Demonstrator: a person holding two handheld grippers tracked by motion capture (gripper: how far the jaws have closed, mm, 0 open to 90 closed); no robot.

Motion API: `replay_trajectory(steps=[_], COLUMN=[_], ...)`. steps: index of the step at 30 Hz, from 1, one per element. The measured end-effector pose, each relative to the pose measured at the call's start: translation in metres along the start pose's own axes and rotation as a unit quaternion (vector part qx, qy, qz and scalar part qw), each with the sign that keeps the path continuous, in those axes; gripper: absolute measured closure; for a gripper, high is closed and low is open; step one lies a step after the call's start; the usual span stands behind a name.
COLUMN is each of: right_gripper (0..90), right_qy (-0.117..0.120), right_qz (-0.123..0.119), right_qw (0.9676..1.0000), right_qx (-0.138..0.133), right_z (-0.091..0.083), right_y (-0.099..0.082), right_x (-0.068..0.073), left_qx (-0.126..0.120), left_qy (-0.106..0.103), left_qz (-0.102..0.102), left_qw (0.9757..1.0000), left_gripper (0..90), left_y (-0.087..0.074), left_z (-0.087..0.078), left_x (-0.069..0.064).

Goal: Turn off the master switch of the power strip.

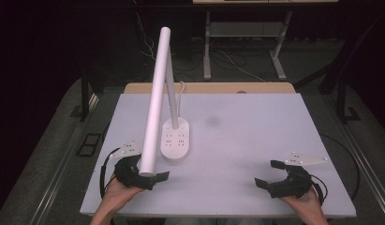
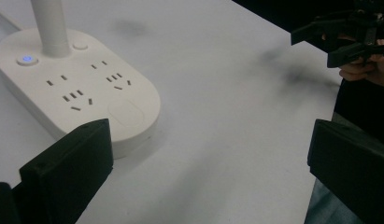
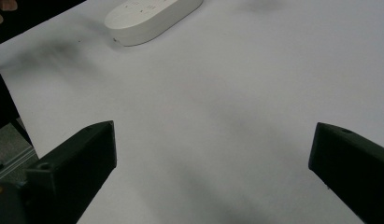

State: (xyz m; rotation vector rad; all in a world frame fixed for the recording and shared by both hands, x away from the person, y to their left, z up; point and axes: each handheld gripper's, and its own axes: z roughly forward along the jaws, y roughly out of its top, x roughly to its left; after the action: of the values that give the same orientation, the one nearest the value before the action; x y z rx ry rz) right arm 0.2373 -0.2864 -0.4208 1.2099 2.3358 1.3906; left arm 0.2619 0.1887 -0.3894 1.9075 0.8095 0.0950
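A white desk lamp stands on the white table point(image 1: 246, 126). Its oval base point(image 1: 175, 139) carries several sockets, and its long tube head point(image 1: 155, 103) slopes down towards the near left. My left gripper point(image 1: 155, 169) is open at the near left, just in front of the base and partly hidden under the end of the tube. In the left gripper view the base point(image 2: 77, 88) lies ahead on the left with a blue lit button point(image 2: 27, 59), and nothing lies between the jaws point(image 2: 208, 177). My right gripper point(image 1: 266, 173) rests open and empty at the near right, jaws wide apart point(image 3: 213, 172).
The lamp's white cable point(image 1: 181, 89) runs off the table's far edge. A wooden strip point(image 1: 209, 87) borders the far side. Beyond the table stand a desk frame point(image 1: 241, 42) and floor cables. The right gripper view has the base point(image 3: 147, 14) far ahead.
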Motion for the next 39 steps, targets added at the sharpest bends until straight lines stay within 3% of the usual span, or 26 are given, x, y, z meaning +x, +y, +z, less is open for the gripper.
replay_trajectory(steps=[39], right_gripper=[0.4], right_qy=[-0.006], right_qz=[-0.001], right_qw=[1.0000], right_qx=[0.000], right_z=[0.000], right_y=[-0.001], right_x=[-0.001], left_qx=[0.013], left_qy=[0.029], left_qz=[-0.016], left_qw=[0.9994], left_gripper=[1.4], left_y=[0.041], left_z=[-0.006], left_x=[0.049])
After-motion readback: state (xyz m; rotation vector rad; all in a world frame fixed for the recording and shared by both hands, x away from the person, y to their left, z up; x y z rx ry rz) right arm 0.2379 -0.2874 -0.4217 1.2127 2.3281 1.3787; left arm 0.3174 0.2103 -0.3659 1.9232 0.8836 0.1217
